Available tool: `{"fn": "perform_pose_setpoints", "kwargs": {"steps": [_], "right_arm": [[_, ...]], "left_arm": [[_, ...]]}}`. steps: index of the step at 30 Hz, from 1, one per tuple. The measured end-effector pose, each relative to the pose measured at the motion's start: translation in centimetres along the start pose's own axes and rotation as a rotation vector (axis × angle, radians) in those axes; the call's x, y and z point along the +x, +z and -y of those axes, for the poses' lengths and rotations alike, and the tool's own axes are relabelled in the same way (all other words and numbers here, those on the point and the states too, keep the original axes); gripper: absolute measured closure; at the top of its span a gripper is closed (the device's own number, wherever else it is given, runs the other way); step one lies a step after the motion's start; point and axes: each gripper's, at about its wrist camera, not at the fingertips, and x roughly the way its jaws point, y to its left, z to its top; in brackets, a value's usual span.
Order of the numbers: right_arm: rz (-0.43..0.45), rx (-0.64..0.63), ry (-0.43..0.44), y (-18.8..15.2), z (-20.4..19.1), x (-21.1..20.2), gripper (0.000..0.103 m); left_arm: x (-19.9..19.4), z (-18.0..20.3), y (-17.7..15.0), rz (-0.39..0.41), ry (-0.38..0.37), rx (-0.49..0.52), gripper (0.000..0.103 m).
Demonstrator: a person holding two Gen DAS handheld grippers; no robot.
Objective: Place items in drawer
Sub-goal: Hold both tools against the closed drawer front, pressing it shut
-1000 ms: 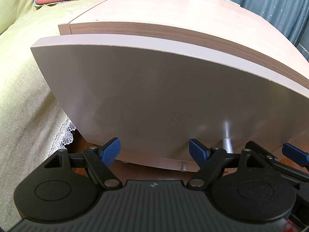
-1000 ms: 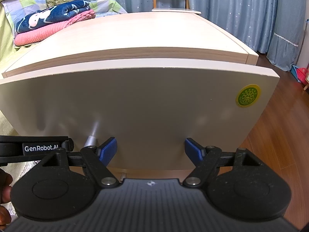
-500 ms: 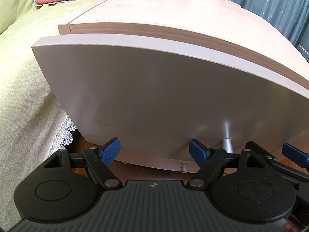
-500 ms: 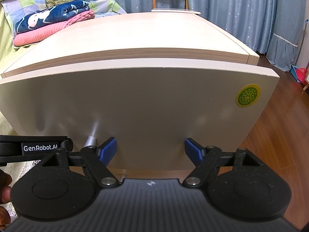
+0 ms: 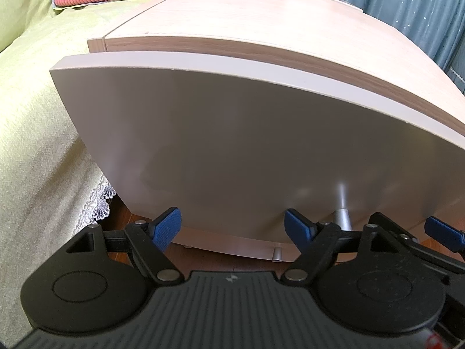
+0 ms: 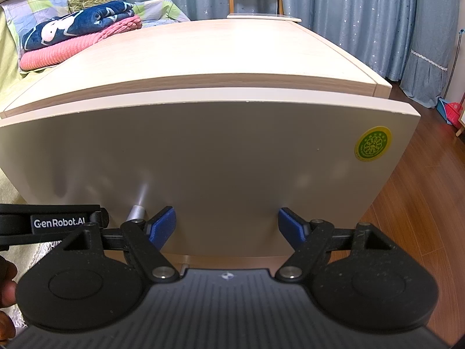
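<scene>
Both claws agape, L claw (image 5: 233, 226) & R claw (image 6: 226, 224) just before drawer front (image 6: 221, 168).

soft indoor light, sharp focus, strong fisheye bending at edges.

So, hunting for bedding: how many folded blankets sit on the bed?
2, stacked beside the cabinet: navy patterned blanket on top, pink ribbed blanket beneath. More may be hidden.

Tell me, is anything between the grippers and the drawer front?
Nothing visible. The left gripper and the right gripper are both open and empty, close before the bare drawer front. Only the handle post sticks out, beside the right gripper's left finger.
</scene>
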Motion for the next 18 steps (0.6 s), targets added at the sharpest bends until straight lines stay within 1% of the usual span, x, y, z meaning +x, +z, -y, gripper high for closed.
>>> {"fn": "perform_pose_setpoints", "kwargs": {"steps": [3, 5, 12, 18], "right_arm": [[0.000, 0.001, 0.000, 0.0, 0.1, 0.0, 0.028], [0.000, 0.001, -0.001, 0.0, 0.1, 0.0, 0.028], [0.003, 0.002, -0.003, 0.2, 0.0, 0.2, 0.027], [0.006, 0.001, -0.005, 0.2, -0.1, 0.3, 0.027]], "left_arm": [[-0.2, 0.2, 0.0, 0.001, 0.000, 0.000, 0.023], [-1.1, -0.2, 1.0, 0.000, -0.002, -0.002, 0.023], [-1.5, 0.7, 0.9, 0.003, -0.001, -0.002, 0.023], [-2.1, 0.7, 1.2, 0.008, 0.001, -0.003, 0.023]]}}
